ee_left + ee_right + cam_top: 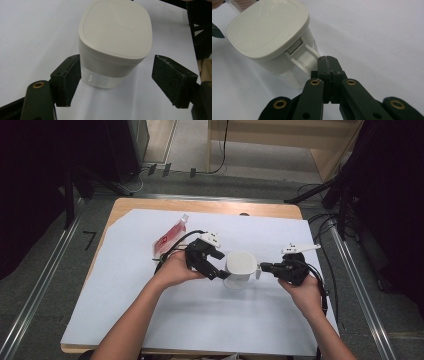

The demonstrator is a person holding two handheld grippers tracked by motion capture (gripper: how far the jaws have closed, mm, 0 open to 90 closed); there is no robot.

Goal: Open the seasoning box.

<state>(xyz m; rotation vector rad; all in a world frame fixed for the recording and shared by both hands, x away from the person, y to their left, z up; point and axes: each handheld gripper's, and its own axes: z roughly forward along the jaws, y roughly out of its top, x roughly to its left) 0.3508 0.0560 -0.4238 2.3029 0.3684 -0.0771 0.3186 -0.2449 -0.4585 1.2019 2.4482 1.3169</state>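
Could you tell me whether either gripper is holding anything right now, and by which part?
The right gripper is shut on the handle of the white lidded container. The left gripper is open, one jaw on each side of the container, holding nothing.

1. Container lid [116, 27]: matt off-white plastic, smooth.
2. Container body [101, 80]: translucent plastic, probably frosted.
3. Left gripper pads [73, 80]: rough black foam.
4. Table cover [200, 320]: matt white paper.

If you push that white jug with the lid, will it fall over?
Probably not easily: the jug looks squat, with a wide lid. It seems rigid plastic, so it likely slides on the smooth white sheet. The right gripper pinching its handle should steady it.
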